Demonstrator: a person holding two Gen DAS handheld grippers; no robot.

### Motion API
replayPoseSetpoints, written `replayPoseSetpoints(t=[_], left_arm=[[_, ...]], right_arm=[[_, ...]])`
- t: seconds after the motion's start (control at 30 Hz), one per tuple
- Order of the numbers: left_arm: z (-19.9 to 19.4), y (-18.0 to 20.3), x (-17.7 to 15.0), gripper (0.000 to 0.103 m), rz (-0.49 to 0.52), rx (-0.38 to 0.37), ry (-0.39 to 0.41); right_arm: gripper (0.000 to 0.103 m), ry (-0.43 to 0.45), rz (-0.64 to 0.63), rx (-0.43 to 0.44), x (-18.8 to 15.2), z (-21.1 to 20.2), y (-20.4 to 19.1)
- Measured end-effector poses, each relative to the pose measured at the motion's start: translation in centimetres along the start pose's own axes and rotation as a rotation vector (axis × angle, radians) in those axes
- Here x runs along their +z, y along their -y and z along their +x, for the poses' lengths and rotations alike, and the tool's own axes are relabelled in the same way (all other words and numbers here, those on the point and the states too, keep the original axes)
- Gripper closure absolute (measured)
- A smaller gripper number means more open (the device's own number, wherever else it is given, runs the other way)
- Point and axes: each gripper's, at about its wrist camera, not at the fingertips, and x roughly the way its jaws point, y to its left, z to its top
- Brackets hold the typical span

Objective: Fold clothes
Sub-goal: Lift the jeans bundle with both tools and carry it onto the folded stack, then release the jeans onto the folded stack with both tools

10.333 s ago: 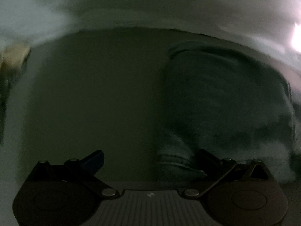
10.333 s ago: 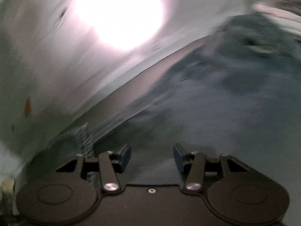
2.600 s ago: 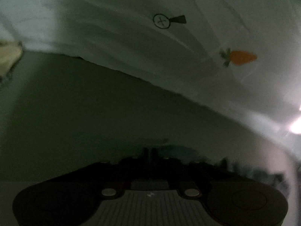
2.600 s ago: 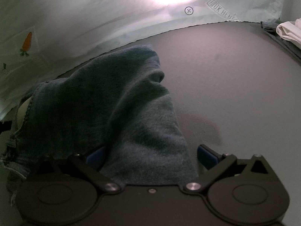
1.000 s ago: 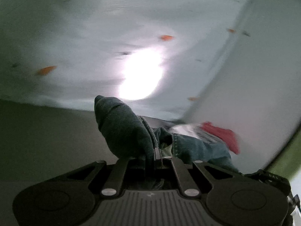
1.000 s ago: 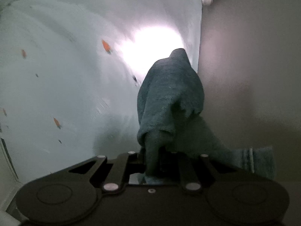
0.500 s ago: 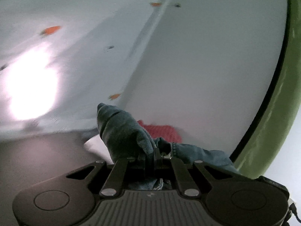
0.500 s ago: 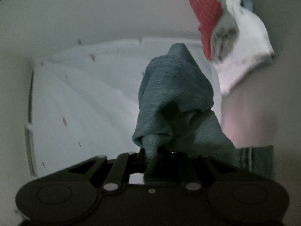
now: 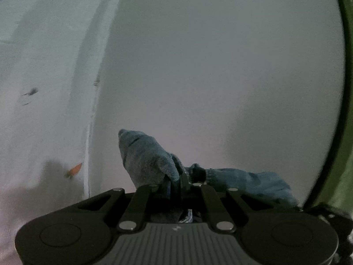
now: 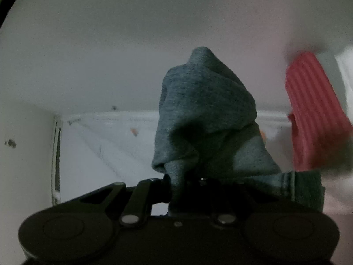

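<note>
My left gripper is shut on a fold of a blue-grey knit garment, which bunches above the jaws and trails off to the right. My right gripper is shut on another part of the same blue-grey garment, which rises in a peak above the jaws, with a stitched hem showing low on the right. Both grippers are lifted and point up at a pale wall. The table is out of view.
A red ribbed garment and a strip of white cloth show at the right of the right wrist view. A white sheet with small carrot prints hangs at the left. A green edge runs down the far right.
Both grippers stay shut on the garment and have swung further upward and round. The bright light and the grey table have left the left view; the red garment has shifted right in the right view.
</note>
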Motion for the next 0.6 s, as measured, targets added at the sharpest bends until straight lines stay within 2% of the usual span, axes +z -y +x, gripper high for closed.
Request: replayPoseSetpoints(t=[0.07, 0.13, 0.17, 0.2, 0.23, 0.27, 0.3, 0.37, 0.4, 0.47, 0.57, 0.6], left_arm=[[5.3, -1.3, -0.2, 0.095, 0.061, 0.042, -0.072], [11.6, -3.1, -1.9, 0.094, 0.128, 0.115, -0.192], [14.7, -4.4, -3.3, 0.094, 0.146, 0.148, -0.258], [17.6, -5.7, -4.8, 0.094, 0.166, 0.189, -0.323], [20.4, -7.1, -6.5, 0.094, 0.183, 0.238, -0.383], [22.5, -8.4, -7.8, 0.094, 0.192, 0.281, -0.424], [23.9, -9.6, -9.2, 0.094, 0.184, 0.31, -0.451], [24.8, -12.0, -11.5, 0.092, 0.107, 0.302, -0.472], [24.9, -12.8, -12.4, 0.09, 0.074, 0.289, -0.474], [24.9, -13.0, -13.8, 0.089, 0.091, 0.28, -0.458], [24.9, -13.7, -13.7, 0.088, 0.09, 0.273, -0.442], [24.8, -14.3, -13.5, 0.088, 0.08, 0.271, -0.441]], right_arm=[[0.088, 0.051, -0.061, -0.078, 1.3, 0.8, 0.8], [0.078, 0.112, -0.191, -0.227, 2.8, 2.0, 2.2], [0.073, 0.143, -0.275, -0.361, 3.4, 2.8, 3.3], [0.074, 0.163, -0.33, -0.5, 4.0, 3.6, 4.8], [0.074, 0.174, -0.36, -0.622, 4.6, 4.4, 6.4], [0.075, 0.176, -0.35, -0.701, 5.1, 4.8, 8.2], [0.074, 0.175, -0.314, -0.716, 5.3, 4.8, 9.6], [0.07, 0.178, -0.246, -0.697, 5.0, 4.5, 12.0], [0.058, 0.177, -0.249, -0.704, 4.7, 4.5, 12.6], [0.04, 0.172, -0.283, -0.733, 4.0, 4.6, 13.3], [0.025, 0.169, -0.24, -0.74, 4.5, 4.6, 14.5], [0.023, 0.162, -0.262, -0.755, 4.5, 4.9, 14.4]])
